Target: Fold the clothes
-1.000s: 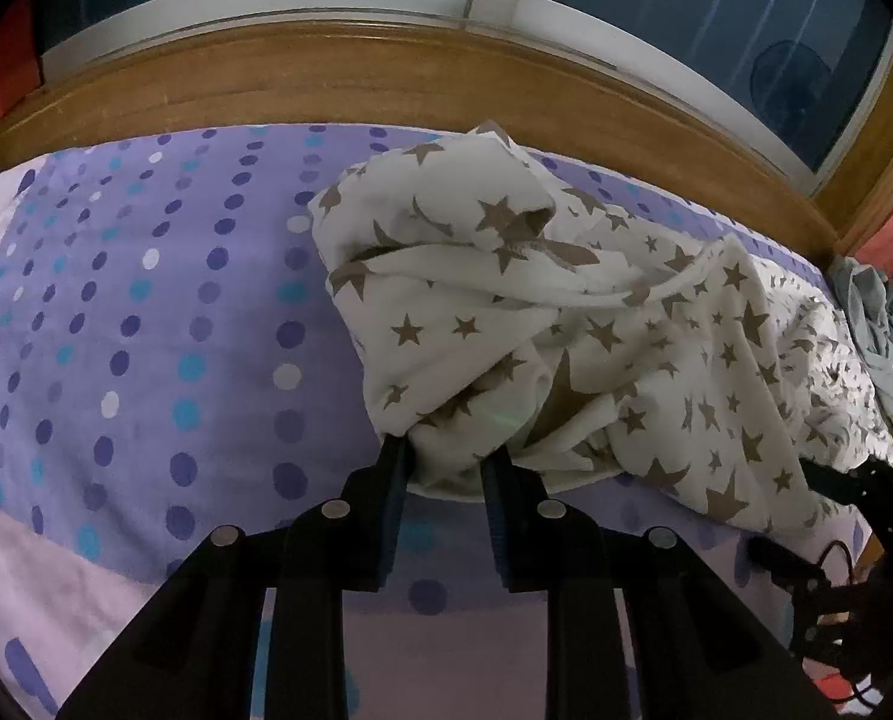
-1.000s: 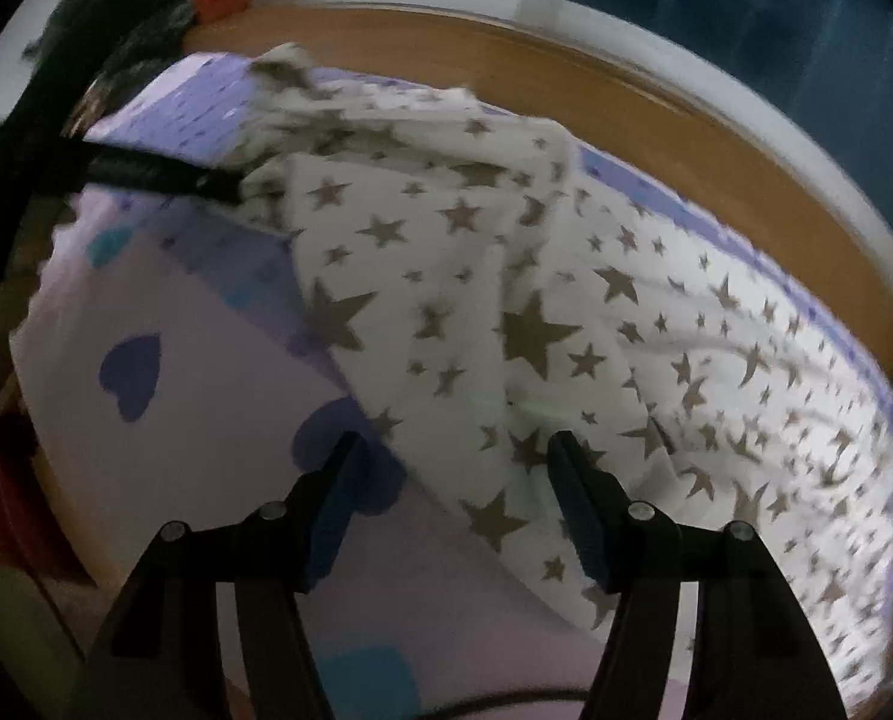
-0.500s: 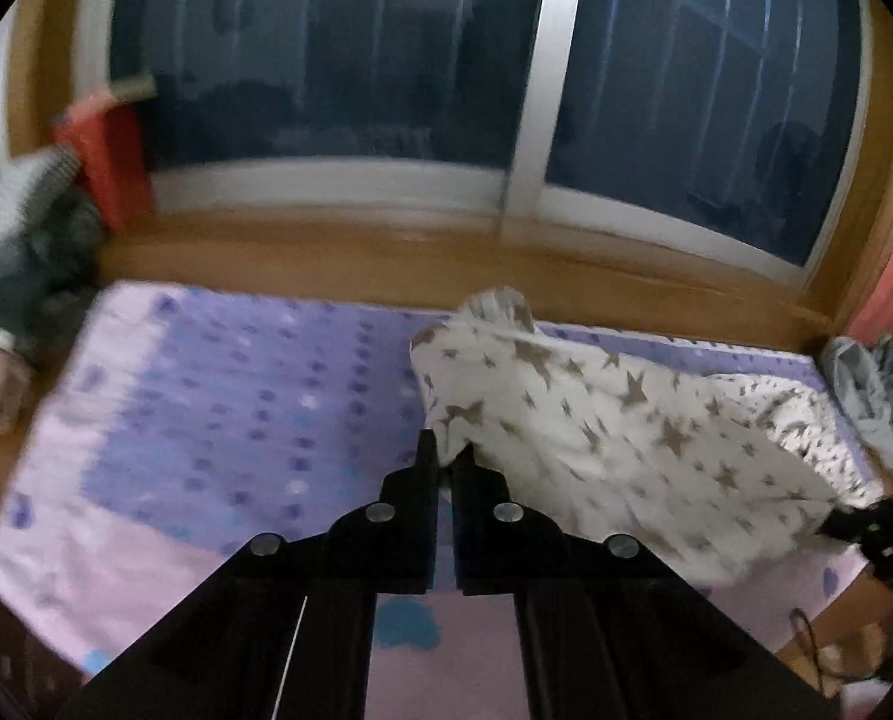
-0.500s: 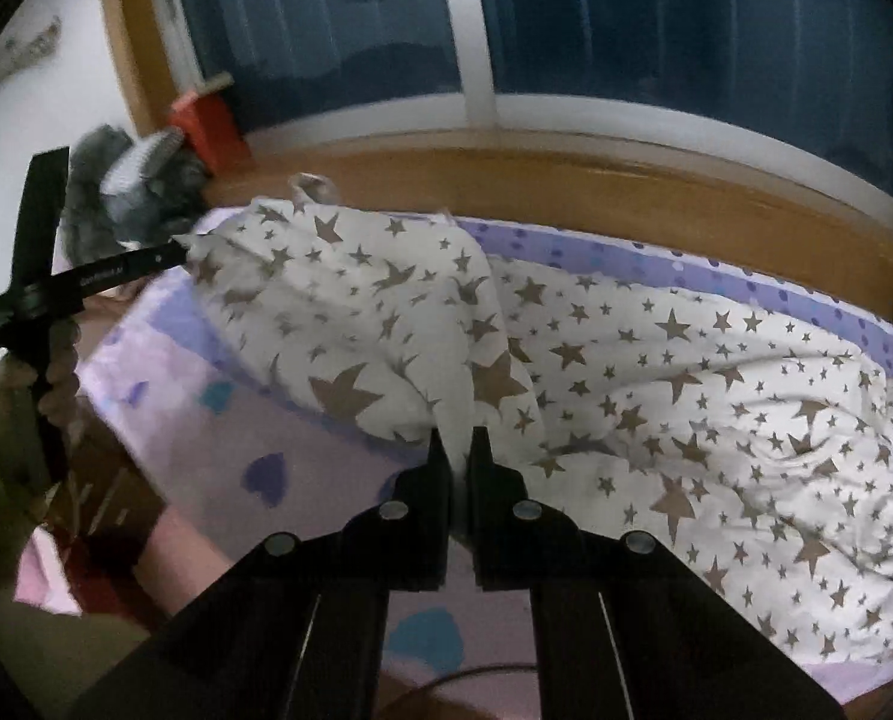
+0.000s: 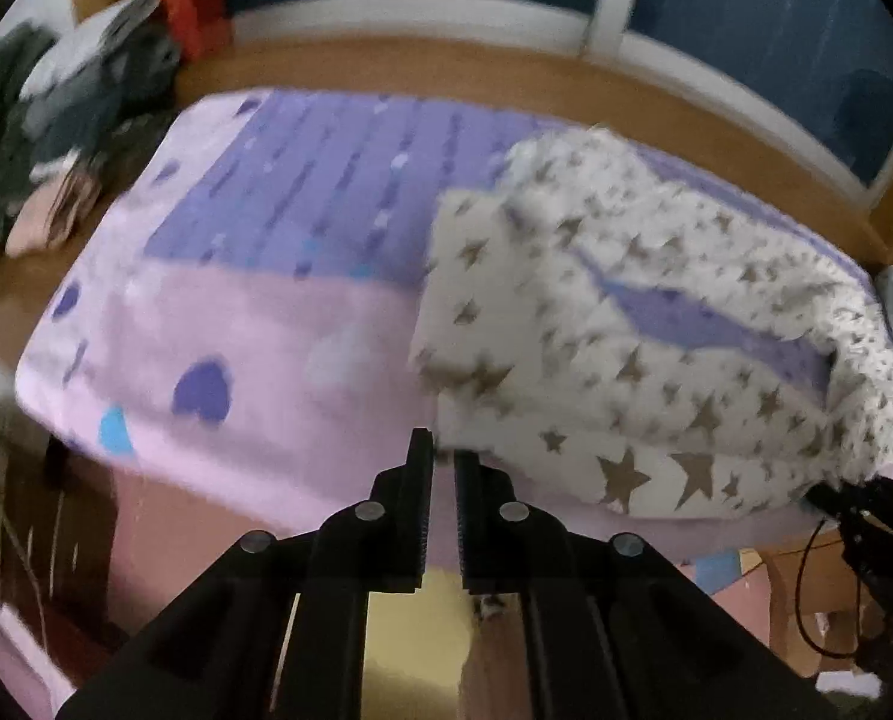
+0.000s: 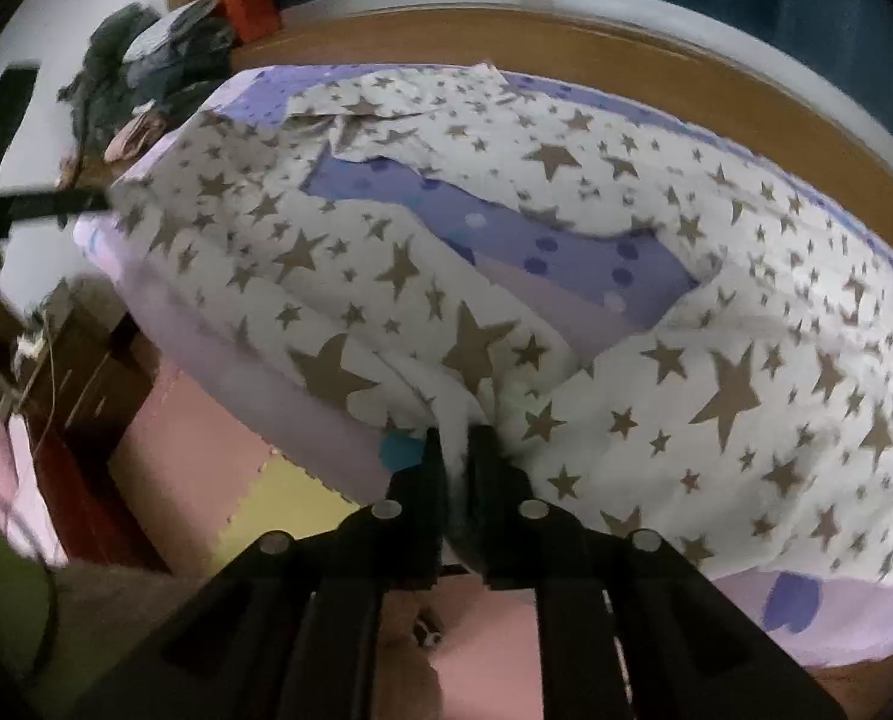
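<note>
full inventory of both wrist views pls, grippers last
star-print garment: 1, white with brown stars, spread over the bed, near edge pinched at both ends
bedspread: 1, purple dotted with a pink border, covers the bed
clothes pile: 1, dark grey, beyond the bed's far left corner
red box: 1, window ledge
left gripper: black, shut on the garment's edge
right gripper: black, shut on a bunched fold

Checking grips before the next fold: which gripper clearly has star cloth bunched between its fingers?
The right gripper: a white bunch of the star cloth sits pinched between its fingers. The left gripper only meets the cloth's corner at its tips, too blurred to confirm.
</note>
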A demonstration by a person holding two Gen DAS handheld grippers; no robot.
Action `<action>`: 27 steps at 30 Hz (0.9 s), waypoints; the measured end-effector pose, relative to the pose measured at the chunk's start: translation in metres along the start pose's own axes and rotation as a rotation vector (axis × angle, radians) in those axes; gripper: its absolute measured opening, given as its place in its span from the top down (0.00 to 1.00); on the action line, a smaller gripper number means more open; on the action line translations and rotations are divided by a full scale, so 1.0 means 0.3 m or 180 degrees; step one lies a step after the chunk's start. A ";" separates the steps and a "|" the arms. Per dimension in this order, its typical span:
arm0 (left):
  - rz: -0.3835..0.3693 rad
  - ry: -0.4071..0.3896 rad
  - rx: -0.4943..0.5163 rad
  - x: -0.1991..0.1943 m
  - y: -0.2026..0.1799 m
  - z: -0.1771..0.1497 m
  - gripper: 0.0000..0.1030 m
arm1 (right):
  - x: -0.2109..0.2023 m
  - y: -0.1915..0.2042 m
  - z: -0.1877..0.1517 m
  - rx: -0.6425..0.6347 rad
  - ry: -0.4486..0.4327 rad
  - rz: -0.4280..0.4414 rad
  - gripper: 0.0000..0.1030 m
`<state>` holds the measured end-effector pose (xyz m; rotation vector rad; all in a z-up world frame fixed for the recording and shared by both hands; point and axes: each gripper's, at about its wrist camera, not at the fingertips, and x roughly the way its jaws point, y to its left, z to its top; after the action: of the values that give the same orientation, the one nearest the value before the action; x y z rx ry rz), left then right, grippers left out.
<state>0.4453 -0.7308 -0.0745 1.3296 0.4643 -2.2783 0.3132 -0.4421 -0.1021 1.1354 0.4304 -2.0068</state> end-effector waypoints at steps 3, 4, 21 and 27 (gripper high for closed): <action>0.0093 0.0023 0.0009 -0.031 0.037 -0.011 0.91 | -0.004 -0.006 -0.019 0.0130 -0.0092 0.0138 0.64; 0.0116 0.0015 0.0021 -0.045 0.048 -0.012 0.90 | -0.009 0.000 -0.024 0.0141 -0.0114 0.0110 0.62; -0.0539 -0.0291 0.0918 -0.065 0.134 0.205 0.79 | -0.128 0.305 0.131 0.0887 -0.0759 -0.0220 0.51; -0.0901 -0.0363 0.1488 -0.013 0.148 0.336 0.79 | -0.028 0.446 0.255 0.1419 -0.0848 -0.0280 0.51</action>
<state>0.3983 -0.8178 -0.0257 1.4022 0.0808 -2.8033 0.3741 -0.5710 -0.0428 1.0949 -0.1139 -2.3637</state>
